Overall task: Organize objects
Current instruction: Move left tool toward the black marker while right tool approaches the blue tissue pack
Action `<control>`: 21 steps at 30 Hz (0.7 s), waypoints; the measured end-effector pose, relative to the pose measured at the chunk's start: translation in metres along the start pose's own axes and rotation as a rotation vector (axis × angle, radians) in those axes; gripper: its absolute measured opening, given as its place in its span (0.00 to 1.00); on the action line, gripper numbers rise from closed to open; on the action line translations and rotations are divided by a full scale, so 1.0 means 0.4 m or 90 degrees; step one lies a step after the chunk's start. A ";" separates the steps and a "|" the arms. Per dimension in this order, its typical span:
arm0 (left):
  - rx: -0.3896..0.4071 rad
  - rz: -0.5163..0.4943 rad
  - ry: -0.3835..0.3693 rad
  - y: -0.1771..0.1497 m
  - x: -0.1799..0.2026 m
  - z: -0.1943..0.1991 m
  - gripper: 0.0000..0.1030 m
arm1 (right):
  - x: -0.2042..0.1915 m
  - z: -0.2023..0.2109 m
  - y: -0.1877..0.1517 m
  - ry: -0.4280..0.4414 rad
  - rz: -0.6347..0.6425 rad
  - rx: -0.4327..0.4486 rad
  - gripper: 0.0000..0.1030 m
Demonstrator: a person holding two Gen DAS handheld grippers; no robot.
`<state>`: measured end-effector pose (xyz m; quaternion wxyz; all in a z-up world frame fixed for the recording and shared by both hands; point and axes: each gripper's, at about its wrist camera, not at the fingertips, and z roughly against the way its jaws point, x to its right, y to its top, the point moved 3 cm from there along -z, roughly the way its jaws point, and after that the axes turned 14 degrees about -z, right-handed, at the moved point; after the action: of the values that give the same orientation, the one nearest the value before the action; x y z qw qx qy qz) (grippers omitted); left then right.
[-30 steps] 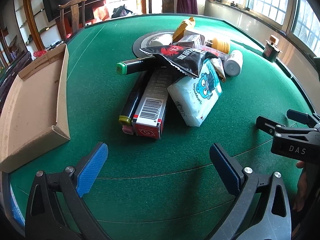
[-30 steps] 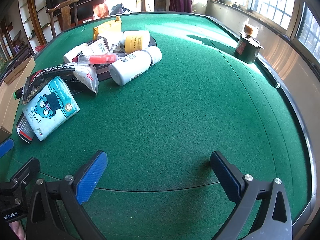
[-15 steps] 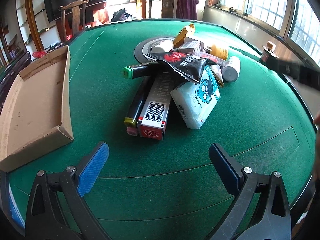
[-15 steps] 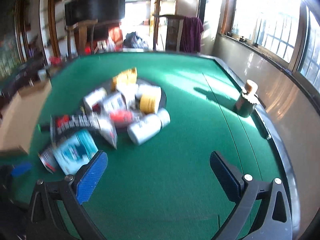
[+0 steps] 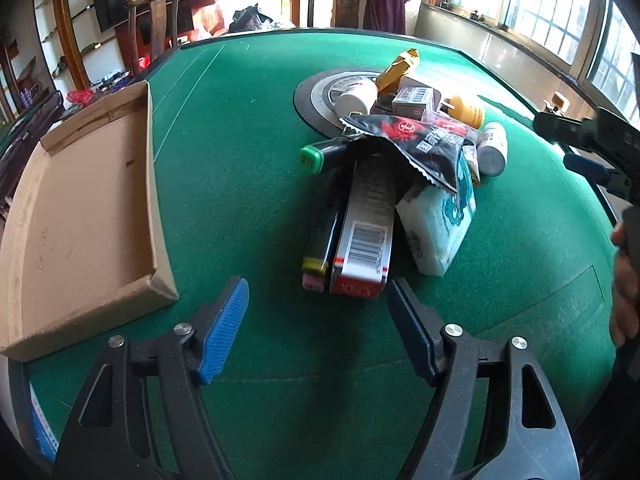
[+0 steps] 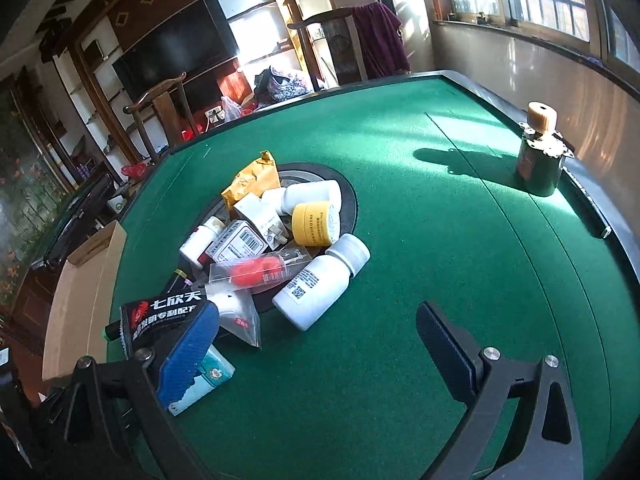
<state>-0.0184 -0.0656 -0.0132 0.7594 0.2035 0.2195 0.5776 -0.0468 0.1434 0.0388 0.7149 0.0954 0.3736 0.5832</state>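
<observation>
A pile of goods lies mid-table on green felt: a long red-and-grey box [image 5: 366, 236], dark tubes [image 5: 320, 236], a tissue pack [image 5: 444, 220], a black snack bag [image 5: 416, 140] and white bottles [image 6: 320, 284]. My left gripper [image 5: 318, 328] hovers just short of the box's near end. Its jaws are closing with nothing between them. My right gripper [image 6: 316, 352] stands open above the felt, near the large white bottle, and holds nothing. Its left pad [image 6: 188, 354] covers part of the tissue pack [image 6: 208, 376]. A yellow jar [image 6: 316, 224] and a golden pouch [image 6: 254, 180] lie further back.
A shallow cardboard tray [image 5: 80, 208] sits at the table's left side. A dark round plate [image 5: 324, 92] lies under the far part of the pile. A green jar with a cork top [image 6: 538, 152] stands at the right rim. Wooden chairs stand beyond the table.
My left gripper's jaws have narrowed while it stays in place. My right gripper has risen and rolled, now looking over the pile from the right.
</observation>
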 end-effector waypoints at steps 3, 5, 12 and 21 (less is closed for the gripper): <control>-0.013 0.006 -0.001 0.023 -0.004 -0.022 0.60 | -0.011 0.017 -0.005 0.010 0.007 0.006 0.96; -0.025 0.010 -0.002 0.040 -0.009 -0.044 0.60 | -0.013 0.017 -0.007 0.013 0.006 0.001 0.96; 0.006 -0.026 -0.226 0.067 0.089 -0.015 0.59 | -0.011 0.032 -0.001 0.022 0.003 0.009 0.97; -0.013 0.069 -0.130 0.040 -0.052 -0.022 0.59 | -0.008 0.025 0.000 0.013 0.000 0.008 0.97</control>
<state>-0.0409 -0.0813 -0.0092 0.7476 0.2653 0.1240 0.5961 -0.0403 0.1435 0.0472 0.7103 0.0942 0.3848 0.5819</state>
